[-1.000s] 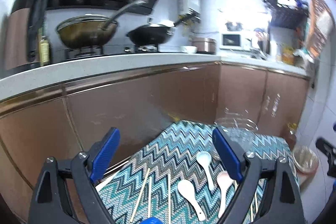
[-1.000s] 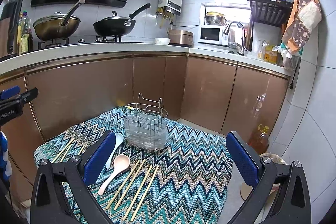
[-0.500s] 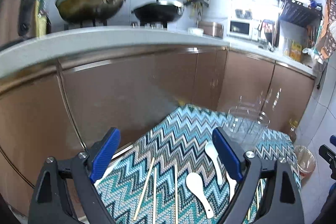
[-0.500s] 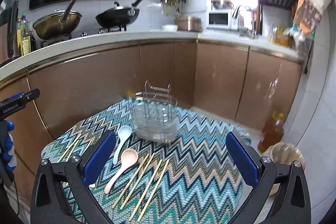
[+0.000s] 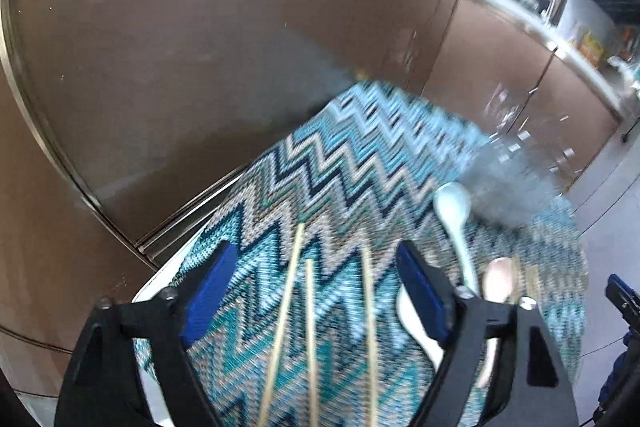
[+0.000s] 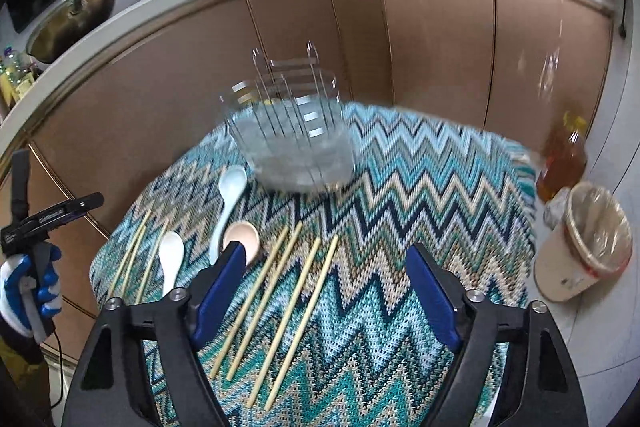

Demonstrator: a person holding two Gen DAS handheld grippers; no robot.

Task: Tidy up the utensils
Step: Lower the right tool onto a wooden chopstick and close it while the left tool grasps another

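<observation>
**Op:** Both tools are over the table now. My left gripper (image 5: pixel 316 291) has jaws apart, and they've just been narrowing. Three chopsticks (image 5: pixel 308 311) lie on the cloth (image 5: pixel 340 155) between the pads, but nothing's pinched yet. Same w/ the right gripper (image 6: pixel 326 293): jaws apart, just been closing in, four chopsticks (image 6: pixel 280 291) lying loose between them.

**Obs:** Where's the rest of it?

**Op:** From the right cam: white spoon (image 6: pixel 170 259) and pink spoon (image 6: pixel 242 235) just left of the right tool, pale blue spoon (image 6: pixel 228 195) up nearer the wire rack (image 6: pixel 292 139) at the far side of the table. A further few sticks (image 6: pixel 132 255) at the left edge. The rack looks empty (blurred, so not 100% sure).

**Obs:** How will they handle?

**Op:** I'd guess the sticks are light, stiff, thin wood or bamboo. They'll roll and slip on a flat pad, and they lie flush on the cloth, so it's hard to get under them. I'd pinch across the shaft approx mid-length, one or two at a time, so it doesn't pivot. The spoons look ceramic or melamine: smooth, maybe chippable. Take them by the handle, not the bowl, and set them in the rack gently.
</observation>
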